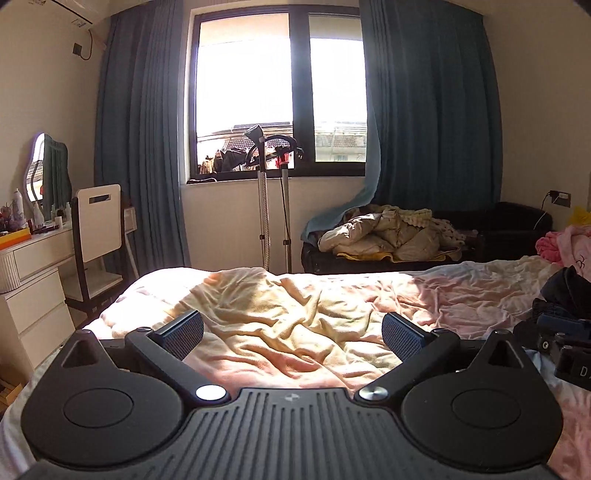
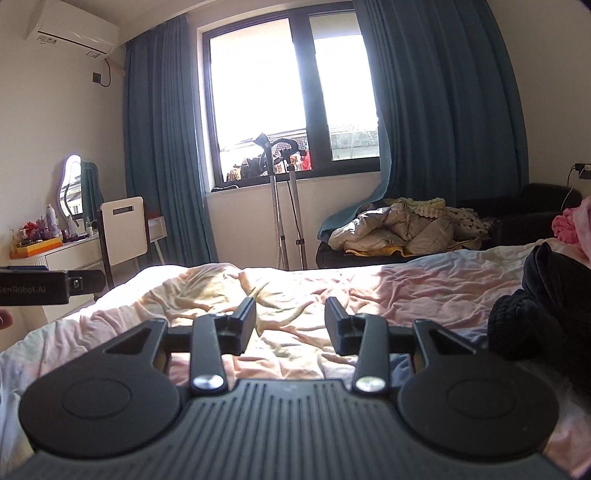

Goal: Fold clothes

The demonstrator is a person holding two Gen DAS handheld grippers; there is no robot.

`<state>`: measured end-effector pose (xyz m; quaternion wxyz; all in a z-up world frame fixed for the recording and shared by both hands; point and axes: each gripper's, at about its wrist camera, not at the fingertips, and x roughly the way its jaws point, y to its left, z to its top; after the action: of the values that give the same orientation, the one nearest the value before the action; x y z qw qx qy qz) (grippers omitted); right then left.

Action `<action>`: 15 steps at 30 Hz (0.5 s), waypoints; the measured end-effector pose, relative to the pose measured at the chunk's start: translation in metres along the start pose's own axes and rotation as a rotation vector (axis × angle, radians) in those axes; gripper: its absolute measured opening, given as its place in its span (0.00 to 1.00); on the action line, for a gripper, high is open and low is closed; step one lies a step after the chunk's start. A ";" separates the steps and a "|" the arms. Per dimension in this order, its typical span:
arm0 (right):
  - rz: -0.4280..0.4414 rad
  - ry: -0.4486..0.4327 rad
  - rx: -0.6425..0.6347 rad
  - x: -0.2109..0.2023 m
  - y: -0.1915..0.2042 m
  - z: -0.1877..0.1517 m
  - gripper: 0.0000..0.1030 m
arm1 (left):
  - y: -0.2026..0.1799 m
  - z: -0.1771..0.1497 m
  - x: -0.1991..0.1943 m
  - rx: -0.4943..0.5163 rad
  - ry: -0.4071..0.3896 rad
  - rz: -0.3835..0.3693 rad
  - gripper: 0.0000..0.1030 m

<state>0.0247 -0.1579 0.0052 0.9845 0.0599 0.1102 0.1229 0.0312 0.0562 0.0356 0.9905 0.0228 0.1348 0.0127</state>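
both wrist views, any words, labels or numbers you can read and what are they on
"GenRobot.AI", seen mirrored with its first letters partly cut off, on the side of the left gripper at the picture's left edge.
"D", the start of a word cut off by the frame edge, on the right gripper.
Stickers on the air conditioner: print too small to read.
Bottles on the dressing table: labels too small to read.

This is a bedroom in a home; a bed with a crumpled pink and yellow sheet fills the front; blue curtains hang beside a big window; a white dressing table holds a mirror and bottles.
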 end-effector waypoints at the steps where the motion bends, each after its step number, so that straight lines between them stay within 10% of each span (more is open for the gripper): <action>1: 0.001 0.004 -0.003 0.002 0.001 -0.003 0.41 | -0.001 0.000 0.001 -0.002 0.000 -0.008 1.00; 15: -0.027 0.015 0.011 0.013 -0.015 -0.015 0.41 | -0.017 -0.019 0.016 0.013 0.014 0.013 1.00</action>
<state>0.0369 -0.1680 -0.0141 0.9849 0.0629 0.1190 0.1092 0.0417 0.0403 0.0125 0.9893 0.0301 0.1416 0.0187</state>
